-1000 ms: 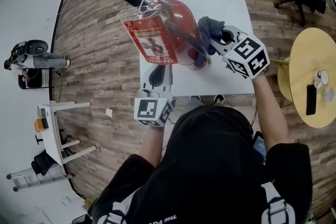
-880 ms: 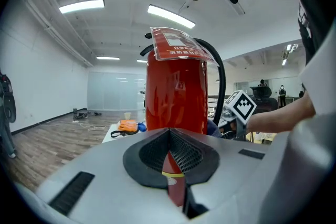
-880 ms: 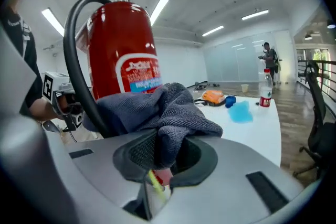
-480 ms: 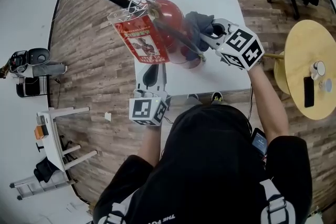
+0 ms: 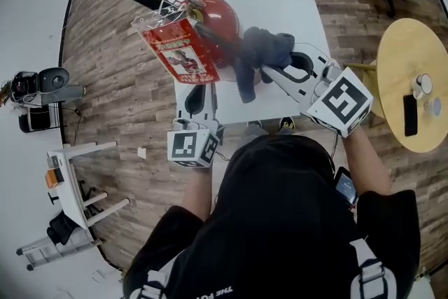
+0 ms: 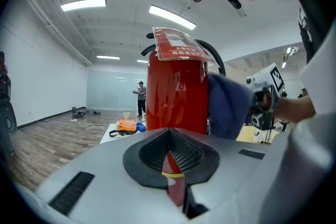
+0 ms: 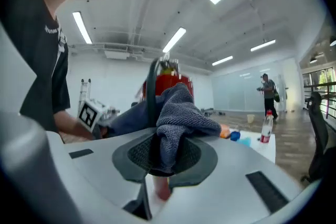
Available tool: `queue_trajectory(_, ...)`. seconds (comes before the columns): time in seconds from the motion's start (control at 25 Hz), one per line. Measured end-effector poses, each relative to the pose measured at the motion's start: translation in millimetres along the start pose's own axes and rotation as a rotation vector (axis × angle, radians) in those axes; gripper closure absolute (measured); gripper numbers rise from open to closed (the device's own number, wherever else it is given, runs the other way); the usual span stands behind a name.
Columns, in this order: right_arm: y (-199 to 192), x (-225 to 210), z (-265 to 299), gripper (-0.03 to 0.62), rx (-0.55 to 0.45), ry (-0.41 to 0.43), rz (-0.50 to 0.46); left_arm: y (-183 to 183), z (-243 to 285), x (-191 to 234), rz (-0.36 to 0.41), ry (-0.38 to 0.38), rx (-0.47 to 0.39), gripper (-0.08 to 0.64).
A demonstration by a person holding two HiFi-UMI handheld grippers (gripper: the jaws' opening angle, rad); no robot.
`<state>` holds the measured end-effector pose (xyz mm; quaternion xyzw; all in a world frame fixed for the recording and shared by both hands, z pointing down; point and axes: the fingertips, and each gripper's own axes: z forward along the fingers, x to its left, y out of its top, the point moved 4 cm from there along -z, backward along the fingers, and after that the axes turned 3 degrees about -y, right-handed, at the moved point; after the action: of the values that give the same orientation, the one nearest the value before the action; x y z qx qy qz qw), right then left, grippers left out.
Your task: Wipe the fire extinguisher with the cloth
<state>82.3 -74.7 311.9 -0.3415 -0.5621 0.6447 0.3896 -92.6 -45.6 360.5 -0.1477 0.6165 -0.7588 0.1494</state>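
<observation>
Holding the red fire extinguisher low down near the front edge of the white counter, left gripper jaws closed tight on it, right gripper jaws pinching the grey cloth, cloth touching the red side

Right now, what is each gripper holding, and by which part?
The left gripper clamps the fire extinguisher low on its red body; the right gripper pinches the cloth by a bunched fold.
</observation>
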Motion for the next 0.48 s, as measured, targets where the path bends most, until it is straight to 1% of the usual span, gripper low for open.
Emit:
queue_trajectory(0.08,-62,4,10,0.528,0.145,-0.024,0.014,0,0,0,0.000,0.000,-0.002,0.537)
queue_trajectory(0.12,-88,2,16,0.528,0.191,-0.042,0.034,-1,0,0,0.001,0.002,-0.005,0.537)
queue_trajectory(0.16,-108,-1,22,0.528,0.204,-0.056,0.078,-1,0,0,0.003,0.004,-0.008,0.537)
queue_trajectory(0.24,-123,-7,25,0.528,0.154,-0.065,0.203,-1,1,1,0.007,0.003,-0.008,0.537)
queue_trajectory(0.28,-124,-9,25,0.528,0.128,-0.071,0.246,-1,1,1,0.009,0.001,-0.006,0.537)
queue_trajectory(0.36,-129,-8,23,0.528,0.107,-0.103,0.254,-2,1,1,0.008,0.000,-0.002,0.537)
queue_trajectory(0.44,-141,-8,24,0.528,0.097,-0.142,0.252,-2,1,1,0.004,-0.002,0.004,0.537)
queue_trajectory(0.48,-146,-8,25,0.528,0.082,-0.158,0.265,-2,1,0,0.005,-0.006,0.006,0.537)
